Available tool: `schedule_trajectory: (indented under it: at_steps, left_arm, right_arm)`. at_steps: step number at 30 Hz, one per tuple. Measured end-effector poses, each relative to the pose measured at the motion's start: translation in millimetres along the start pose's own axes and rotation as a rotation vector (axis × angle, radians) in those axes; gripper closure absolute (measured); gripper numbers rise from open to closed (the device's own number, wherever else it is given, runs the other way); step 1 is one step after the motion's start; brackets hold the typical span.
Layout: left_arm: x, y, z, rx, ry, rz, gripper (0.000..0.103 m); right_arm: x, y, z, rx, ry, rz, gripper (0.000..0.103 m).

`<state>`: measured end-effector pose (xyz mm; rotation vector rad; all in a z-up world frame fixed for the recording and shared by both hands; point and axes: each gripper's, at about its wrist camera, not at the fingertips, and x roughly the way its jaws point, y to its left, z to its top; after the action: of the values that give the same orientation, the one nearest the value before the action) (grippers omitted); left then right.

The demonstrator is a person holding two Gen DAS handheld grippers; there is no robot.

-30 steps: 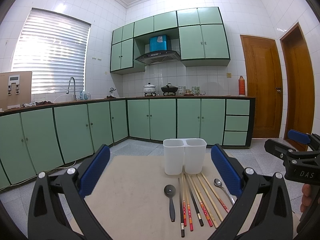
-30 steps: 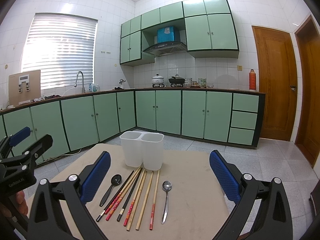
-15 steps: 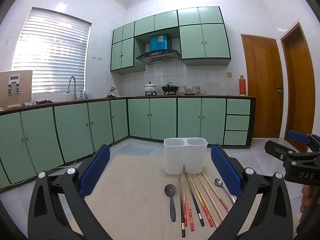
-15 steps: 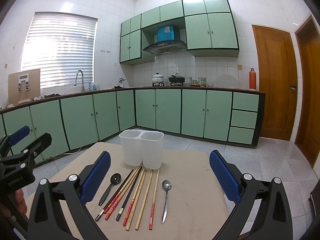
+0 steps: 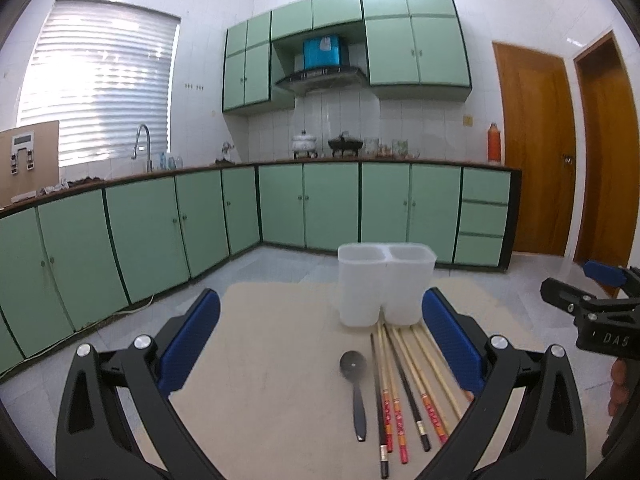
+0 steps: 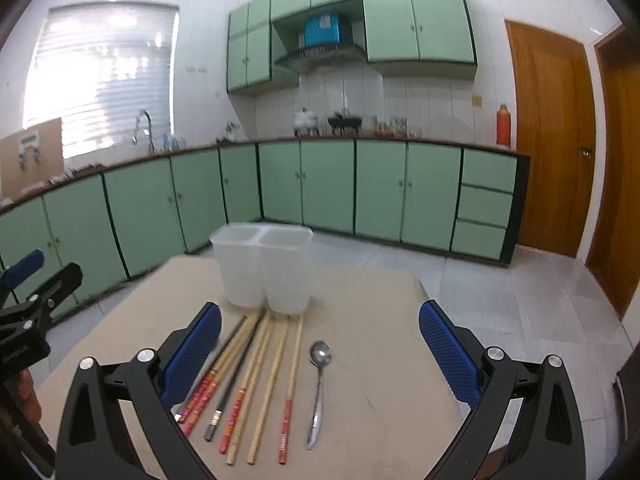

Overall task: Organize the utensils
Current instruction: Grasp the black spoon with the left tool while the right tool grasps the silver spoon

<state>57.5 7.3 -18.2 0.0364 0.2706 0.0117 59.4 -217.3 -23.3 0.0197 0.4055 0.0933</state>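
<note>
Green cabinets (image 5: 332,204) stand along the walls. A window with blinds (image 5: 100,92) is above the faucet (image 5: 142,146). Two wooden doors (image 6: 548,136) are at right.

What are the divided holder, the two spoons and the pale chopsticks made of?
Holder: translucent white plastic, milky walls. Right spoon: likely polished steel, mirror glints. Left spoon: dark, matte, metal or plastic unclear. Pale chopsticks: likely bamboo or wood, tan with red printed bands.

We see daylight glaring through the window blinds (image 5: 100,88); the right wrist view is blurred, edges bowed.
</note>
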Motion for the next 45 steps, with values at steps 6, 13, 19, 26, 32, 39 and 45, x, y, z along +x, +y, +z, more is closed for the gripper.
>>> schedule_trajectory:
  at_steps: [6,13,19,26,32,39,45]
  left_arm:
    - [66.2,-2.1,-11.7,0.026,0.183,-0.01,0.005]
    - [132.4,-13.7,-31.9,0.045,0.395,-0.007,0.005]
    - [169.5,-10.4,-50.0,0.004,0.544,-0.022,0.012]
    - [198.1,-14.3,-68.7,-0.037,0.663,-0.049,0.022]
    - [211.8,-14.9,-75.8,-0.032,0.719,-0.04,0.022]
    - [227.8,-13.5,-80.5,-0.035,0.763,-0.026,0.028]
    - [228.2,-20.9,-74.4,-0.019,0.761,-0.039,0.053]
  right_arm:
    - [66.3,-4.3,-1.0,-0.026,0.189,-0.013,0.007]
    - [133.9,-8.0,-14.1,-0.06,0.385,0.024,0.024]
    - [176.2,-8.9,-28.1,-0.074,0.522,0.049,0.038]
    - [200.2,-8.7,-39.3,-0.049,0.623,0.058,0.044]
    - [210.6,-8.6,-41.5,-0.034,0.674,0.072,0.054]
    - [218.6,-7.5,-43.6,-0.022,0.696,0.073,0.057]
    - [223.3,-3.7,-41.4,-0.018,0.708,0.048,0.073]
